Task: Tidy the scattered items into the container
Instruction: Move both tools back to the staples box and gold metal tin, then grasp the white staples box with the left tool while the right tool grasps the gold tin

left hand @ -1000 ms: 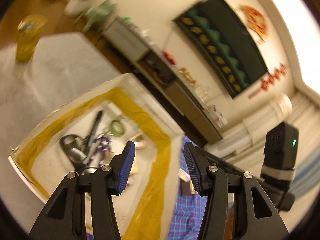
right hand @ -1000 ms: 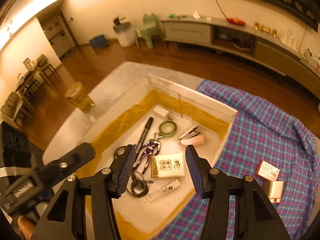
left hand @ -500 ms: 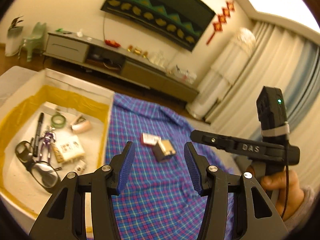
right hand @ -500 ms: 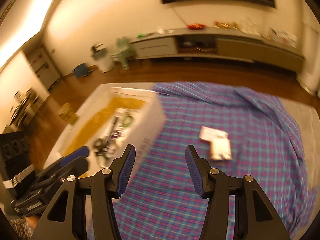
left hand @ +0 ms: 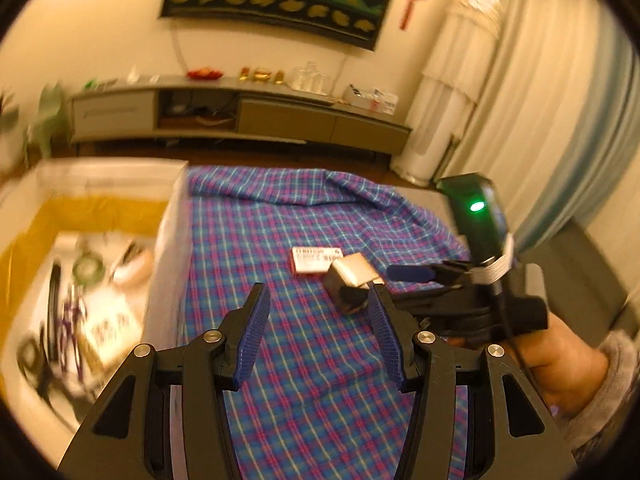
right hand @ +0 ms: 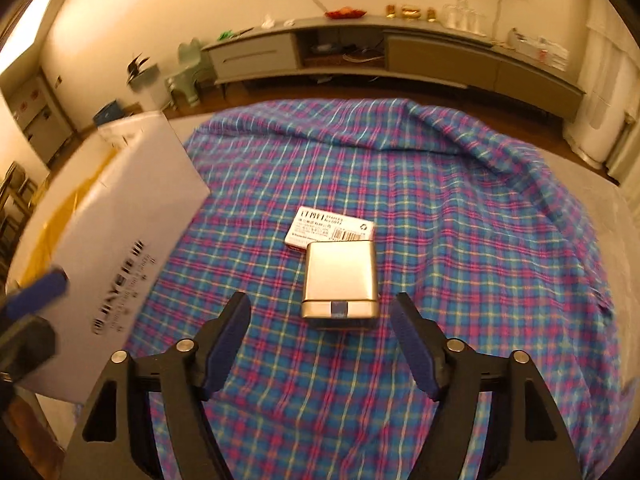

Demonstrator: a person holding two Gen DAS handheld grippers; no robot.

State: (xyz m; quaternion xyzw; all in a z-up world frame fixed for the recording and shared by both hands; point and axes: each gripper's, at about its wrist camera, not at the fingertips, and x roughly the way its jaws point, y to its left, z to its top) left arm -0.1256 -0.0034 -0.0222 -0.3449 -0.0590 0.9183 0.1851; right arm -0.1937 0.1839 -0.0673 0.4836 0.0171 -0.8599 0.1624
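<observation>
Reaching for the metal case (right hand: 339, 278), you have the right hand-held gripper (right hand: 322, 342) wide and empty just short of it on the plaid cloth (right hand: 460, 208); the white packet (right hand: 330, 229) touches its 12 o'clock edge. The left hand-held gripper (left hand: 318, 334) hovers wide, empty. Next, straddle the case, then carry it to the box (right hand: 116, 240) at 9 o'clock.

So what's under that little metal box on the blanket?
The metal box lies on the checked cloth, its far edge over a white carton with a barcode. The carton's covered edge, and whatever the cloth covers, cannot be seen.
</observation>
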